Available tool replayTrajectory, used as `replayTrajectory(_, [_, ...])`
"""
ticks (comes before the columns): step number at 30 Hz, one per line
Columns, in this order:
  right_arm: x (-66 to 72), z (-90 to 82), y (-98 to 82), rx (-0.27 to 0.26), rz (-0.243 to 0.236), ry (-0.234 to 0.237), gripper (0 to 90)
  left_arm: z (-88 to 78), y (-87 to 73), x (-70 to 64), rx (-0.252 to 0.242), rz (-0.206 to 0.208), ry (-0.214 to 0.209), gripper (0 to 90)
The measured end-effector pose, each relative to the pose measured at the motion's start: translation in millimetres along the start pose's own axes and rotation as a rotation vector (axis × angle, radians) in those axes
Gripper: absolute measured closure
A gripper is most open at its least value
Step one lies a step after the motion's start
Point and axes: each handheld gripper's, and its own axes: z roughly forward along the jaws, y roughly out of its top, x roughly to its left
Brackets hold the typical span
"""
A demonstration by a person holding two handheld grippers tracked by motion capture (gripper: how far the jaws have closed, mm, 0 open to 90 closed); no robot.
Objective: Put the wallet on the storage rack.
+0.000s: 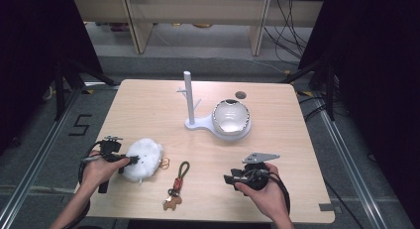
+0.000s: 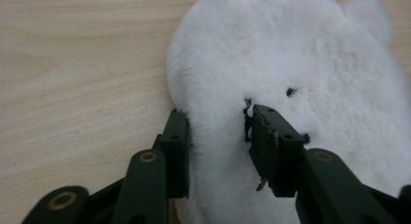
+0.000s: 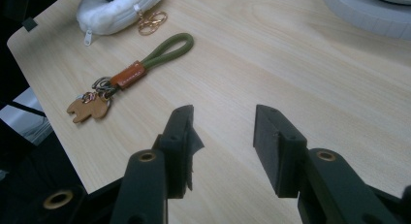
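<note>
A white fluffy pouch [image 1: 143, 157] [image 2: 291, 54] lies on the wooden table [image 1: 148, 110] at the front left, with a zip and gold rings [image 1: 164, 163] [image 3: 151, 21] at its right end. My left gripper [image 1: 132, 160] [image 2: 218, 132] is shut on the pouch's left edge, its pads pressed into the fur. A keychain [image 1: 177, 187] [image 3: 131, 71] with a green loop, a tan leather tab and a small brown animal charm lies near the front edge. To its right, my right gripper [image 1: 228, 179] [image 3: 220, 136] hovers open above bare wood, holding nothing.
A white peg stand [image 1: 189, 97] rises mid-table on a white base [image 3: 368, 13] that also carries a pale bowl [image 1: 230, 117]. A small round hole [image 1: 240, 95] sits behind the bowl. Dark floor, rails and cables surround the table.
</note>
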Motion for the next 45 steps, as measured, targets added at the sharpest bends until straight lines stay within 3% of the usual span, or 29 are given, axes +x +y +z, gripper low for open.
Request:
replayTrajectory(4, [-2.9, 1.4, -0.4, -0.005, -0.011, 0.001, 59.8, -2.7, -2.4, 0.6, -0.027, 0.053, -0.007, 70.7])
replayTrajectory(5, [-2.8, 1.1, -1.0, 0.001, 0.0, -0.001, 59.8, -4.8, -3.1, 1.9, -0.032, 0.078, -0.012, 78.0])
replayTrajectory(8, [-3.4, 1.4, -1.1, -0.003, -0.004, -0.002, 59.8, -5.0, -4.3, 1.9, -0.049, 0.095, -0.014, 79.1])
replayTrajectory(10, [-2.0, 1.3, -1.5, 0.004, 0.023, 0.007, 59.8, -7.2, -4.9, 1.7, -0.062, 0.122, -0.032, 80.7])
replayTrajectory(12, [-6.0, 2.6, -1.0, -0.01, -0.023, 0.014, 59.8, -12.0, -3.9, 1.1, -0.054, 0.151, -0.04, 81.2])
replayTrajectory(14, [-4.8, 1.9, -1.3, -0.009, -0.001, 0.011, 59.8, -14.9, -3.3, 0.2, -0.058, 0.166, -0.048, 81.5])
replayTrajectory(15, [-1.9, 0.3, -0.8, 0.003, 0.024, -0.002, 59.6, -21.9, -1.9, -3.9, -0.083, 0.207, -0.057, 81.6])
replayTrajectory(16, [-1.9, 0.3, -0.8, 0.003, 0.024, -0.002, 59.6, -21.9, -1.9, -3.9, -0.083, 0.207, -0.057, 81.6])
replayTrajectory(18, [-2.7, 0.4, 1.0, -0.01, 0.001, 0.001, 59.0, -32.7, 1.1, -13.0, -0.12, 0.285, -0.063, 81.6])
replayTrajectory(19, [-2.7, 0.4, 1.0, -0.01, 0.001, 0.001, 59.0, -32.7, 1.1, -13.0, -0.12, 0.285, -0.063, 81.6])
replayTrajectory(20, [-1.8, 0.3, 1.5, -0.013, 0.011, 0.007, 58.9, -37.6, 2.5, -17.9, -0.142, 0.325, -0.054, 81.6])
replayTrajectory(21, [-1.8, -0.6, 4.5, -0.026, -0.007, 0.005, 58.3, -44.5, 5.7, -26.3, -0.182, 0.361, -0.056, 81.6])
replayTrajectory(22, [-1.8, -0.6, 4.5, -0.026, -0.007, 0.005, 58.3, -44.5, 5.7, -26.3, -0.182, 0.361, -0.056, 81.6])
replayTrajectory(23, [-2.6, -1.6, 5.9, -0.027, -0.018, -0.006, 58.1, -49.3, 8.3, -30.6, -0.206, 0.387, -0.059, 81.6])
replayTrajectory(26, [-1.1, -4.1, 11.5, -0.036, -0.029, -0.014, 57.2, -63.1, 16.7, -38.1, -0.224, 0.464, -0.052, 81.7])
replayTrajectory(28, [-0.5, -5.4, 14.9, -0.045, -0.036, -0.014, 57.0, -68.9, 21.0, -44.1, -0.248, 0.482, -0.056, 81.7])
replayTrajectory(29, [1.6, -6.2, 16.7, -0.045, -0.017, -0.007, 56.8, -72.5, 24.2, -46.5, -0.253, 0.506, -0.053, 81.7])
replayTrajectory(30, [-0.5, -6.2, 19.3, -0.064, -0.048, -0.005, 56.6, -77.3, 28.2, -49.9, -0.252, 0.536, -0.058, 81.7])
replayTrajectory(31, [1.3, -7.7, 22.6, -0.061, -0.041, -0.009, 56.2, -80.6, 31.0, -53.8, -0.261, 0.544, -0.056, 81.7])
replayTrajectory(32, [0.9, -8.7, 25.6, -0.073, -0.056, -0.02, 55.8, -84.4, 36.3, -55.1, -0.265, 0.601, -0.052, 81.7])
replayTrajectory(33, [2.6, -8.6, 28.5, -0.082, -0.045, -0.006, 55.5, -86.9, 39.4, -58.6, -0.277, 0.61, -0.055, 81.7])
replayTrajectory(36, [4.7, -11.5, 38.9, -0.094, -0.078, -0.022, 54.1, -94.4, 48.2, -67.4, -0.288, 0.639, -0.071, 81.6])
replayTrajectory(37, [6.7, -11.6, 47.0, -0.12, -0.095, -0.011, 53.3, -98.5, 53.5, -74.7, -0.299, 0.648, -0.085, 81.7])
replayTrajectory(40, [11.0, -13.9, 55.3, -0.115, -0.082, -0.004, 51.9, -101.8, 58.5, -81.8, -0.308, 0.669, -0.096, 81.6])
replayTrajectory(41, [12.5, -14.6, 64.5, -0.131, -0.116, -0.002, 50.9, -104.4, 63.0, -88.7, -0.314, 0.695, -0.099, 81.6])
replayTrajectory(43, [13.1, -14.0, 67.2, -0.14, -0.127, 0.003, 50.6, -105.1, 64.6, -92.8, -0.317, 0.699, -0.107, 81.6])
replayTrajectory(45, [15.4, -13.4, 75.4, -0.151, -0.142, 0.014, 49.3, -106.4, 68.4, -100.3, -0.304, 0.727, -0.123, 81.5])
